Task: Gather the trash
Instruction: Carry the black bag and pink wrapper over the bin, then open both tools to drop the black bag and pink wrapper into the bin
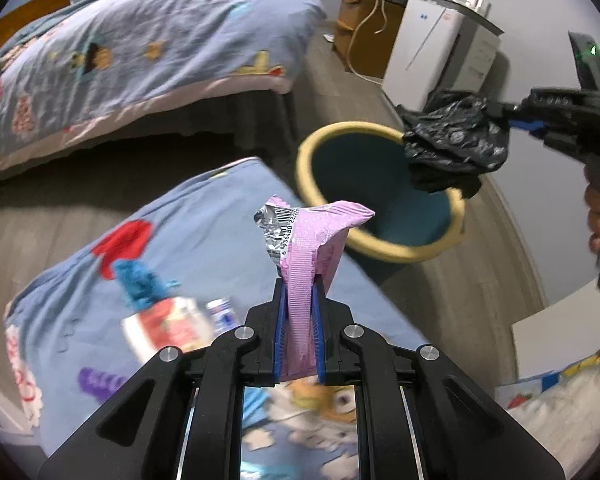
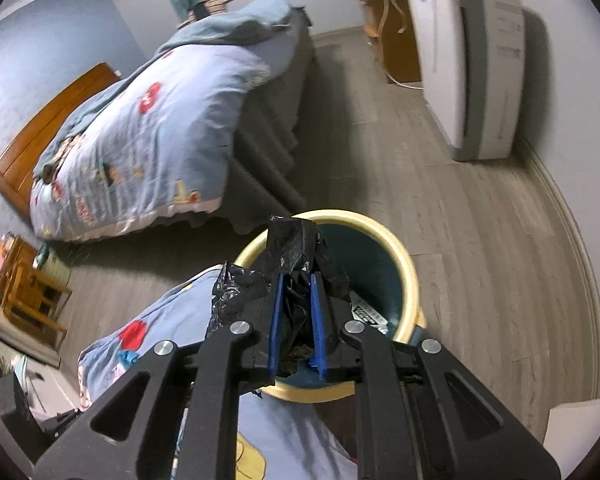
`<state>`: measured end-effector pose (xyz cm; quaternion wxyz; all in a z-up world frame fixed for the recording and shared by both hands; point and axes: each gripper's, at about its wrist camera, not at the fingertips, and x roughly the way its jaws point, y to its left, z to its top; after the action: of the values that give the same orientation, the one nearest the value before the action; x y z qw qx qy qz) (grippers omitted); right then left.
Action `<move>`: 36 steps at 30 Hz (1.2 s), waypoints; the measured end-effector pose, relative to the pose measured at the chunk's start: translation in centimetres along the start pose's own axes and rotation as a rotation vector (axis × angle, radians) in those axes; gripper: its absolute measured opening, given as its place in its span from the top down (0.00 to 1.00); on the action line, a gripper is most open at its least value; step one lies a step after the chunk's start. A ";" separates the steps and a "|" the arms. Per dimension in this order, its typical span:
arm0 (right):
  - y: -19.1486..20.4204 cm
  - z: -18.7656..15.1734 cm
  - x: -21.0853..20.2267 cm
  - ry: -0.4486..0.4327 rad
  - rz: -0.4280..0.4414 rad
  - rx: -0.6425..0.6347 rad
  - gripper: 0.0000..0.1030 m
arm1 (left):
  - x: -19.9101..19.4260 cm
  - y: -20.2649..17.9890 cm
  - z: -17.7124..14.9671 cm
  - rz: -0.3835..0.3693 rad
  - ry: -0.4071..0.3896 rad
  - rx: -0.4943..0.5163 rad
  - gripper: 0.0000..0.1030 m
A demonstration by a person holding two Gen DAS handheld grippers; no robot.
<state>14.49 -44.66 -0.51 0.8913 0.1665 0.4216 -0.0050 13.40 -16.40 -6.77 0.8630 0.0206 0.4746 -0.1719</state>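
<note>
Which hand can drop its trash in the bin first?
Probably the right. Its gripper holds the black bag right over the bin; the left gripper's pink wrapper hangs above the bed, short of it.

L tool [image 1: 298, 300]: blk frame, blue pads, silver screws | R tool [image 2: 296, 304]: same

Bed with cartoon-print quilt [image 1: 140, 52], wooden headboard [image 2: 48, 136], white appliance [image 2: 472, 68], grey plank floor [image 2: 460, 220]

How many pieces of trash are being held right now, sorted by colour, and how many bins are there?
Pink wrapper, in the left hand-held gripper: 1
Black plastic bag, in the right hand-held gripper: 1
Bin, yellow rim: 1
Total: 3
</note>
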 end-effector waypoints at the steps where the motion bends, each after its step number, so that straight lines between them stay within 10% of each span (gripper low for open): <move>1: -0.4 0.0 0.2 0.003 -0.011 0.008 0.87 | 0.3 -0.4 0.4 -0.009 0.000 -0.003 0.88; 27: -3.0 -0.2 4.6 0.073 -0.073 0.093 0.87 | 7.8 -5.6 10.6 0.014 -0.071 0.010 0.77; 36: -3.0 0.1 4.6 0.046 -0.065 0.102 0.43 | 7.9 -4.7 10.3 0.020 -0.076 -0.012 0.39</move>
<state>17.04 -46.92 -4.78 0.8711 0.1979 0.4464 -0.0513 24.20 -25.02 -7.06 0.8822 0.0134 0.4424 -0.1610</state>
